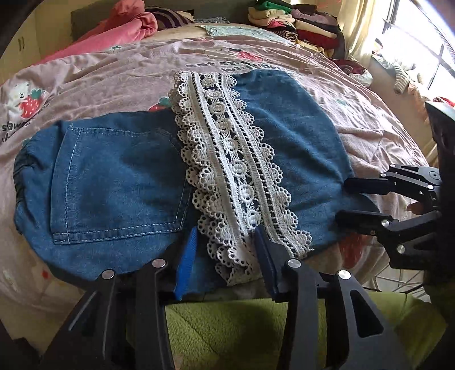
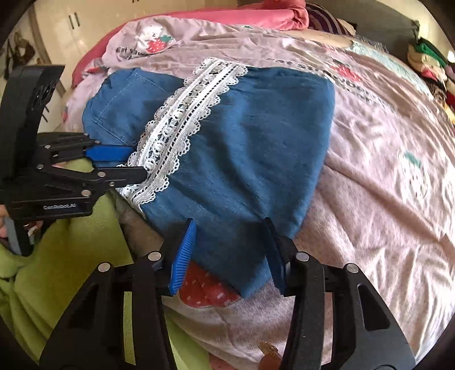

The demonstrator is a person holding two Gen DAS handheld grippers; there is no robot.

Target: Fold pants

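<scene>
Blue denim pants [image 1: 113, 176] lie folded on the bed, with a back pocket showing at the left and a white lace strip [image 1: 227, 159] running down the middle. My left gripper [image 1: 226, 256] stands at the near edge, jaws apart, with the lace end and denim lying between its blue pads. Seen from the right wrist, the left gripper [image 2: 139, 162] straddles the lace [image 2: 176, 119] hem. My right gripper [image 2: 229, 253] stands open over the near corner of the pants [image 2: 241, 148]; the cloth lies flat between its pads. From the left wrist the right gripper [image 1: 345, 200] shows at the denim's right edge.
The pink strawberry-print bedspread [image 1: 355, 119] covers the bed. A pile of folded clothes [image 1: 298, 25] sits at the far right, and a pink garment [image 1: 125, 25] at the far left. A person's green fleece clothing [image 1: 241, 327] is just below the grippers. A window [image 1: 426, 57] is at the right.
</scene>
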